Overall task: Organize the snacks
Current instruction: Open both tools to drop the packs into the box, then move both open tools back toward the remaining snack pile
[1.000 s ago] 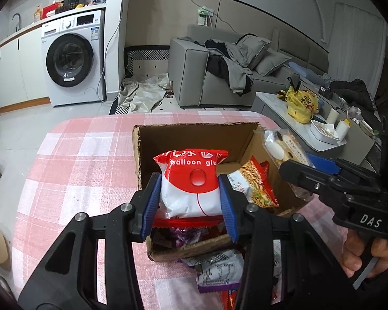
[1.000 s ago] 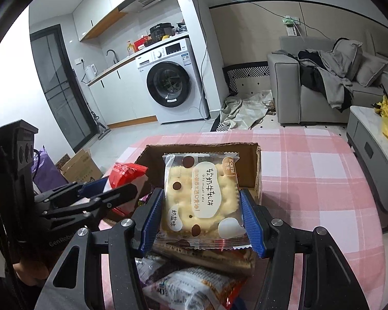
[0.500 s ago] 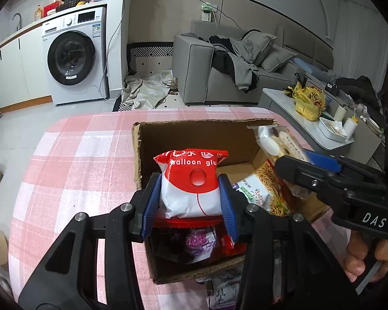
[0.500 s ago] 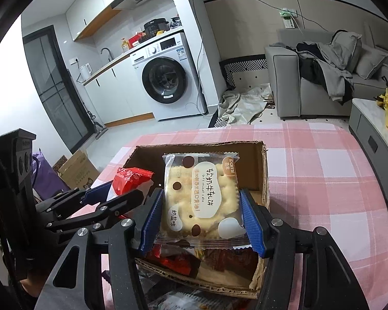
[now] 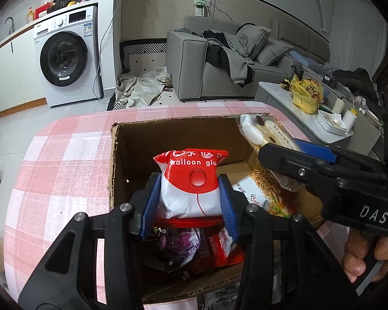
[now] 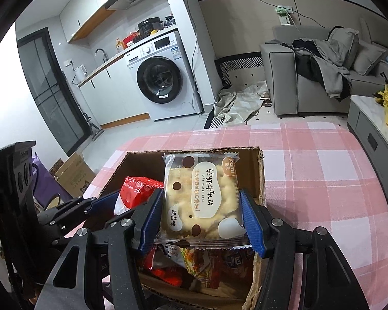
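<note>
My left gripper (image 5: pixel 190 193) is shut on a red and white balloon gum packet (image 5: pixel 191 183) and holds it over the open cardboard box (image 5: pixel 113 160). My right gripper (image 6: pixel 201 215) is shut on a clear biscuit packet (image 6: pixel 200 196) and holds it over the same box (image 6: pixel 258 170), on its right side. The box holds several snack packets, among them a noodle snack bag (image 5: pixel 261 193), a purple packet (image 5: pixel 178 242) and a red packet (image 5: pixel 223 245). The right gripper with the biscuit packet (image 5: pixel 261 131) also shows in the left wrist view.
The box stands on a table with a pink checked cloth (image 5: pixel 59 160). A loose packet (image 5: pixel 219 294) lies on the table in front of the box. A washing machine (image 5: pixel 64 56), a grey sofa (image 5: pixel 219 54) and a low side table (image 5: pixel 310 108) stand beyond.
Both grippers have moved forward and now hold their packets over the box's inside. More of the box's contents show below them. Both grips are unchanged.
</note>
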